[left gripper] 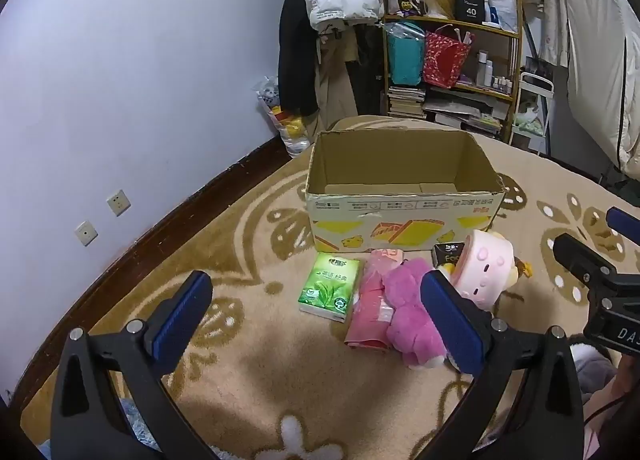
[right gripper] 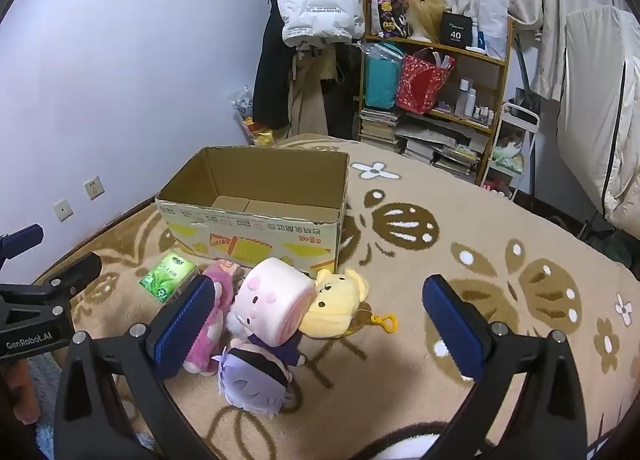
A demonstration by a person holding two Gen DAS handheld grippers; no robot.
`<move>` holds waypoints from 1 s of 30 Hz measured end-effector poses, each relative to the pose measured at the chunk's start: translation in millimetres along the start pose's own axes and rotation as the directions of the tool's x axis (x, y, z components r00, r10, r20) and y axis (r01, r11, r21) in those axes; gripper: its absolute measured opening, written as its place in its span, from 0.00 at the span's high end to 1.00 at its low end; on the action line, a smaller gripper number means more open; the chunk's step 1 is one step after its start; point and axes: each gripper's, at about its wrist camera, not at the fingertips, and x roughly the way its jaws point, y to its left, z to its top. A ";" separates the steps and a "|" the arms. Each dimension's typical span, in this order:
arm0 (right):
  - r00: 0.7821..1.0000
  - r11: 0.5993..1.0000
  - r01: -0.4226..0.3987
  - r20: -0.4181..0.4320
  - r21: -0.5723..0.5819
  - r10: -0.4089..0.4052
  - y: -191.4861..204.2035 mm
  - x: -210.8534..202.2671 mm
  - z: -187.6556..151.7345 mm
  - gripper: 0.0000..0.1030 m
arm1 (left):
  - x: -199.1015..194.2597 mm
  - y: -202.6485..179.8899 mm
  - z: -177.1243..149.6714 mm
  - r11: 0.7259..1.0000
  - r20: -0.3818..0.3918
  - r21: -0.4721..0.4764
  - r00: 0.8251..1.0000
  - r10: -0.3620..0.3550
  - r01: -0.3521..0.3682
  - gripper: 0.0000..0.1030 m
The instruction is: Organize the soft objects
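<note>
An open empty cardboard box stands on the carpet. In front of it lie a green tissue pack, a pink packet, a pink plush, a pink roll-shaped plush, a yellow bear plush, a purple-haired doll and a small black pack. My left gripper is open and empty above the carpet before the tissue pack. My right gripper is open and empty above the plush pile.
A beige patterned carpet covers the floor. A shelf with books, bags and bottles stands behind, with hanging coats beside it. A wall with sockets runs on the left. The right gripper's body shows at the left view's right edge.
</note>
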 end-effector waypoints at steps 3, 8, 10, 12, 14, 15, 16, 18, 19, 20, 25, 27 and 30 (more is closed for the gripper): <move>1.000 1.000 0.004 0.001 -0.006 -0.004 0.0 -0.5 0.0 0.00 | 0.7 0.5 0.3 1.000 0.011 0.012 1.000 0.011 -0.011 0.00; 1.000 1.000 0.011 0.001 -0.003 -0.011 0.1 -1.2 0.5 0.00 | 2.5 3.2 0.5 1.000 0.021 0.019 1.000 0.021 -0.022 0.00; 1.000 1.000 0.009 0.001 -0.002 -0.009 0.1 -1.3 0.6 0.00 | -4.8 -2.0 -0.6 1.000 0.011 0.005 1.000 0.006 -0.006 0.00; 1.000 1.000 0.008 0.001 -0.002 -0.008 0.9 -1.5 1.1 0.00 | -5.5 -2.3 -1.0 1.000 0.012 0.013 1.000 0.007 -0.007 0.00; 1.000 1.000 0.007 0.002 -0.001 -0.007 -0.4 -1.0 0.3 0.00 | -6.2 -2.6 -1.6 1.000 0.014 0.019 1.000 0.008 -0.008 0.00; 1.000 1.000 0.007 0.001 -0.001 -0.007 -0.5 -0.7 0.5 0.00 | -3.4 -3.6 -2.0 1.000 0.011 0.018 1.000 0.008 -0.008 0.00; 1.000 1.000 0.007 0.003 -0.001 -0.007 -0.4 -1.0 0.3 0.00 | -2.6 -4.5 -2.4 1.000 0.009 0.016 1.000 0.006 -0.006 0.00; 1.000 1.000 0.006 0.003 -0.001 -0.006 -0.3 -1.0 0.3 0.00 | -2.6 -4.4 -2.7 1.000 0.007 0.017 1.000 0.006 -0.006 0.00; 1.000 1.000 0.007 0.003 -0.001 -0.007 -0.3 -1.0 0.2 0.00 | -2.4 -4.2 -2.1 1.000 0.006 0.016 1.000 0.006 -0.006 0.00; 1.000 1.000 0.007 0.003 -0.001 -0.007 -0.2 -0.9 0.3 0.00 | -2.4 -4.5 -2.3 1.000 0.005 0.016 1.000 0.005 -0.005 0.00; 1.000 1.000 0.007 0.002 -0.001 -0.007 -0.1 -0.5 0.3 0.00 | -2.2 -6.0 -2.5 1.000 0.003 0.019 1.000 0.007 -0.007 0.00; 1.000 1.000 0.006 0.002 -0.001 -0.006 0.0 -0.4 0.2 0.00 | -1.6 -6.1 -2.7 1.000 0.001 0.019 1.000 0.007 -0.007 0.00; 1.000 1.000 0.006 0.002 -0.001 -0.006 0.1 -0.1 0.2 0.00 | -1.2 -6.4 -2.7 1.000 0.001 0.019 1.000 0.006 -0.006 0.00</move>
